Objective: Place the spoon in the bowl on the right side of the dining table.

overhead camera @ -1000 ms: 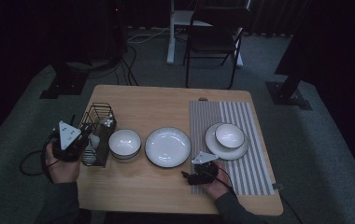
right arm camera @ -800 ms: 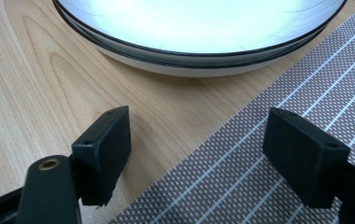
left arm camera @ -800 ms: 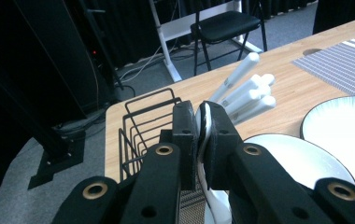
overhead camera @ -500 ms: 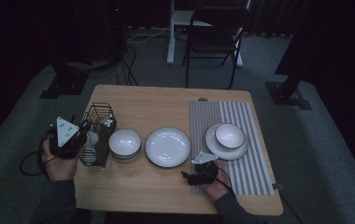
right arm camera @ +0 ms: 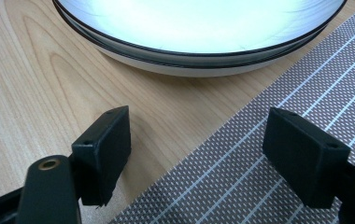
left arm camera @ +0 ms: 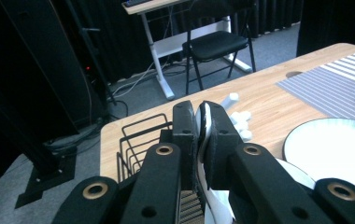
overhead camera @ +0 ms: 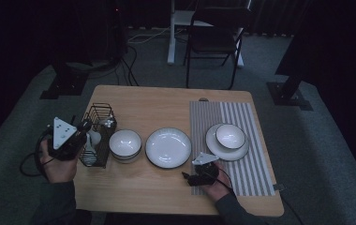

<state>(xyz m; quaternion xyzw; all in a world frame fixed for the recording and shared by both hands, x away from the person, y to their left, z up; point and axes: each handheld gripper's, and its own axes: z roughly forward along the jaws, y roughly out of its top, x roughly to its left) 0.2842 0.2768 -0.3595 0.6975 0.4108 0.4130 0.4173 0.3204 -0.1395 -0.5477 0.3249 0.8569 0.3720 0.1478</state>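
Clamped edge-on between the shut jaws of the left tongs (left arm camera: 201,135), a white spoon (left arm camera: 205,126) was held above the black wire rack (overhead camera: 99,136) at the desk's (overhead camera: 134,187) left edge. The right tongs (right arm camera: 199,154) were rested wide open and empty near the front edge, beside the large plate (overhead camera: 168,147).

Wooden table (overhead camera: 166,105) holding a wire rack (overhead camera: 99,133) by the left tongs (overhead camera: 80,131), bowl (overhead camera: 125,144), plate (overhead camera: 168,147), and striped mat (overhead camera: 241,117) under the right tongs (overhead camera: 190,177).
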